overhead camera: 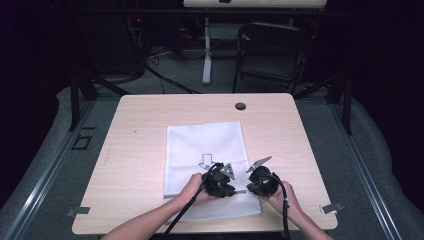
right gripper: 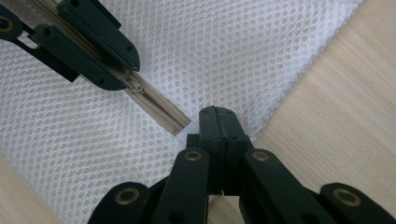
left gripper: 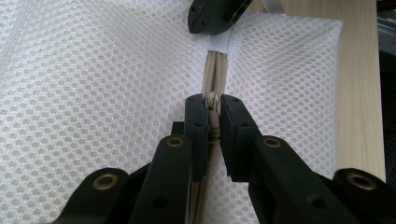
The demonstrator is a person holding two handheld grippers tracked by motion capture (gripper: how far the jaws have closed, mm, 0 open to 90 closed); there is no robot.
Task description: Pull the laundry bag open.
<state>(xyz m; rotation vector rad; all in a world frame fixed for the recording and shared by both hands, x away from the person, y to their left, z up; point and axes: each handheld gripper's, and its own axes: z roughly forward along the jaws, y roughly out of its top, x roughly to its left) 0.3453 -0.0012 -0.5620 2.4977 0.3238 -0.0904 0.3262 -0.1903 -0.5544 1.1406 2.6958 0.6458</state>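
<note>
- White mesh bag (overhead camera: 205,150) lies flat on the light wood table (overhead camera: 135,150), long side running away from the person; fine honeycomb weave, black arrow print near its middle.
- Beige zipper (left gripper: 214,77) runs across the bag near its near end; ribbed coil teeth, white fabric tab (left gripper: 219,43) capping its end.
- Left gripper (left gripper: 213,114): black jaws nearly together, pinching the beige zipper slider (left gripper: 212,105) between the pads; in the right gripper view the same gripper (right gripper: 119,74) sits on the zipper line with the slider at its tip.
- Right gripper (right gripper: 217,122): jaws pressed tight together on the mesh at the zipper's end, just by the white tab; how much fabric it actually has is hard to tell, pads hide it.
- In the high view the left gripper (overhead camera: 220,184) and right gripper (overhead camera: 260,182) sit close side by side over the bag's near end, both hands wrapped round the bodies, cables trailing toward the person.
- Edges: right gripper is near the bag's side edge, bare wood just beyond it; short stretch of closed zipper lies between the two grippers.
- Room: wide bare table left and right of the bag, and beyond its far edge up to a round grommet hole (overhead camera: 240,106).
</note>
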